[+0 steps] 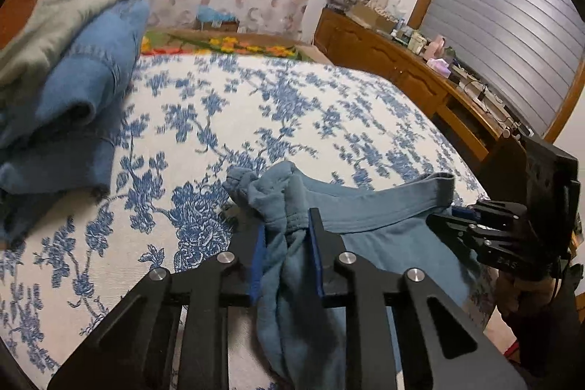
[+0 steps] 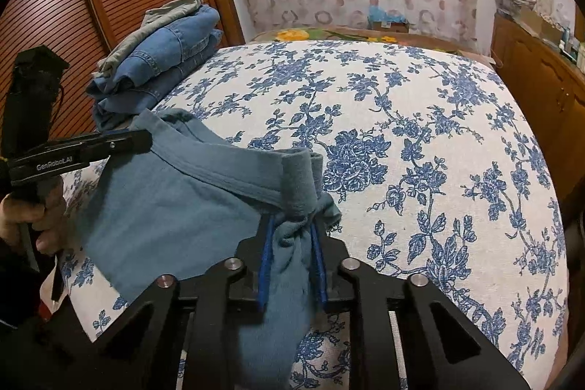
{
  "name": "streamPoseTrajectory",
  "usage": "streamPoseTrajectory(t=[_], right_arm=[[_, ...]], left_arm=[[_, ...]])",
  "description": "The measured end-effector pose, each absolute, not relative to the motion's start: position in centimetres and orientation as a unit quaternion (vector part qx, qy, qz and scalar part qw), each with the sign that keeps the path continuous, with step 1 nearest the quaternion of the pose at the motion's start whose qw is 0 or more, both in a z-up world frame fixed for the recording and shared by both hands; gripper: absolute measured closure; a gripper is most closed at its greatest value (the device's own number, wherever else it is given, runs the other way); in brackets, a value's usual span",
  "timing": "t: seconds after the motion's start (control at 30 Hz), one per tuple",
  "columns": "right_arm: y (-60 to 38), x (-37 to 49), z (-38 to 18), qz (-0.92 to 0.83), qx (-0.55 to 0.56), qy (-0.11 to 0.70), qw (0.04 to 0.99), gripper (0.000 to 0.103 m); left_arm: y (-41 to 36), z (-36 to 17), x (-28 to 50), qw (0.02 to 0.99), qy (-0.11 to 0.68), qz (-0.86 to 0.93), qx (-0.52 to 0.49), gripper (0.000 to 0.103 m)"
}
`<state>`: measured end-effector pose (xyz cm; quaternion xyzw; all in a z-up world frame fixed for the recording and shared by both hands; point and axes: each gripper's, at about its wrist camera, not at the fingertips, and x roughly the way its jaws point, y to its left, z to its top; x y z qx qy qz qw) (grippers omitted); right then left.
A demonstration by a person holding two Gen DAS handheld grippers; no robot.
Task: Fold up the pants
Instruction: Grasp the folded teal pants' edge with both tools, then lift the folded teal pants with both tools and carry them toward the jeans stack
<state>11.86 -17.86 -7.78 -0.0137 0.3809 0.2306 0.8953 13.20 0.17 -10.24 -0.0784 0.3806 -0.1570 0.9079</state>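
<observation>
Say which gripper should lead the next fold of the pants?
Probably neither alone. The left gripper and right gripper each pinch bunched waistband of the blue pants. Slight edge to the left, nearer the folded stack.

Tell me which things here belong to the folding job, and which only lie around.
In the job:
blue-grey pants
left gripper
right gripper
floral bedspread

Lying about:
stack of jeans
cluttered wooden dresser

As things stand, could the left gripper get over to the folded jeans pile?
Probably not yet: the left gripper is shut on the blue pants. The bedspread between it and the jeans pile looks bare, so nothing else blocks it.
</observation>
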Motion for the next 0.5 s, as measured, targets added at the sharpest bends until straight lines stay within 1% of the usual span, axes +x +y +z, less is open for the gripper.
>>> streamPoseTrajectory(t=[0.07, 0.13, 0.5], right_arm=[[-17.9, 11.7, -7.6, 0.234, -0.011, 0.377, 0.896, 0.091], [-18.0, 11.4, -7.3, 0.237, -0.009, 0.367, 0.899, 0.092], [-18.2, 8.8, -4.7, 0.250, -0.001, 0.316, 0.915, 0.093]], left_arm=[[-0.1, -9.6, 12.7, 0.912, 0.370, -0.158, -0.073, 0.081], [-0.4, -8.8, 12.0, 0.917, 0.359, -0.160, -0.065, 0.081], [-1.0, -4.9, 9.6, 0.935, 0.307, -0.171, -0.050, 0.081]])
